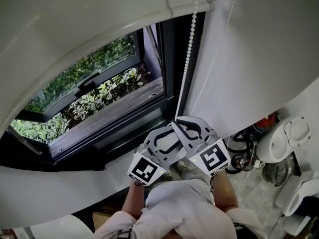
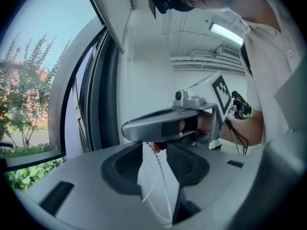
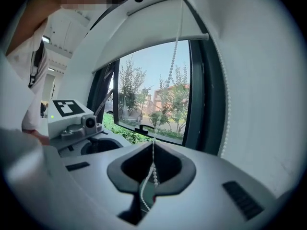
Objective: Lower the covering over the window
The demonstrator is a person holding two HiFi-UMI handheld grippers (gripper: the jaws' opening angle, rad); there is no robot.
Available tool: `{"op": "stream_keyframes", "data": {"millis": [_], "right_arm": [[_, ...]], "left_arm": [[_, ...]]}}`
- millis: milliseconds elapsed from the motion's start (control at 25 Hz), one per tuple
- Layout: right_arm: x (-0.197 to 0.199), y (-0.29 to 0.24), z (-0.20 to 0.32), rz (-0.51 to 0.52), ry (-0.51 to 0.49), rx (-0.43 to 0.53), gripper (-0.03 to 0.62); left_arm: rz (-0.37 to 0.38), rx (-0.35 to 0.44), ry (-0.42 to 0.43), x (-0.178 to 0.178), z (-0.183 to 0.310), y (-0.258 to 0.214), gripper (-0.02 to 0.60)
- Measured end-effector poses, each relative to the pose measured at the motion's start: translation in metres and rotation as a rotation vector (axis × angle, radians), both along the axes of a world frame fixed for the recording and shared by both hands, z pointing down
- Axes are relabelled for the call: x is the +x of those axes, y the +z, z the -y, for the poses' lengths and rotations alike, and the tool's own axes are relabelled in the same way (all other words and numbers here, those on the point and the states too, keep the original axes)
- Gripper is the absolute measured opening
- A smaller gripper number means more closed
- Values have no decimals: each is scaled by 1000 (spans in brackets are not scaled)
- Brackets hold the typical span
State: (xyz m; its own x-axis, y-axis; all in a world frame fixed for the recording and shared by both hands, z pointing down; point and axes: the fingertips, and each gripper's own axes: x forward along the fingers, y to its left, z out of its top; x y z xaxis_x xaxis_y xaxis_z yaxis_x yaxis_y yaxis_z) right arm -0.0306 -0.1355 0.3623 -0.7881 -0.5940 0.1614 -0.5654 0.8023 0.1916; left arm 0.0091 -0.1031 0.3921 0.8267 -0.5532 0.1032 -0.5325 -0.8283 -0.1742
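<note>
The white roller blind (image 1: 75,24) is rolled up across the top of the window (image 1: 99,88). Its bead chain (image 1: 187,68) hangs from the blind's right end down to my right gripper (image 1: 175,124), which is shut on it. In the right gripper view the chain (image 3: 171,66) runs taut from the shut right gripper (image 3: 152,176) up to the blind (image 3: 144,28). My left gripper (image 1: 169,136) sits just below and left of the right one. Its own view shows the left gripper (image 2: 156,164) open, with a slack loop of chain (image 2: 160,174) hanging between the jaws, untouched.
A second strand of the chain (image 1: 219,49) hangs along the white wall right of the dark window frame (image 1: 172,59). Green plants (image 1: 94,101) lie outside. A white sill (image 1: 60,188) runs below the window. A fan and white appliances (image 1: 289,143) stand on the floor at right.
</note>
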Motion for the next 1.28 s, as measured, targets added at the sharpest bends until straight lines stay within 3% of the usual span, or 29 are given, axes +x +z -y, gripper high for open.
{"op": "stream_keyframes", "data": {"millis": [160,280,480,760,1120,1280], "right_arm": [[3,3,4,-32,3,2,2],[9,3,9,-28,17,1,2],[11,2,9,38,19,-23,2],[7,6,4,101,17,-70,0],[-1,5,-1,132,3,-78,0],[-1,7,-3,134,5,-87,0]], "left_arm": [[3,17,-7,-9,-1,-4,158],[-57,54,-8,-18,-3,-21,161],[-156,54,-53,-26,3,-51,160],[-193,98,-94,-22,24,-87,137],[-272,136,-118,-15,41,-131,41],[-323,97,-113,-15,40,-130,17]]}}
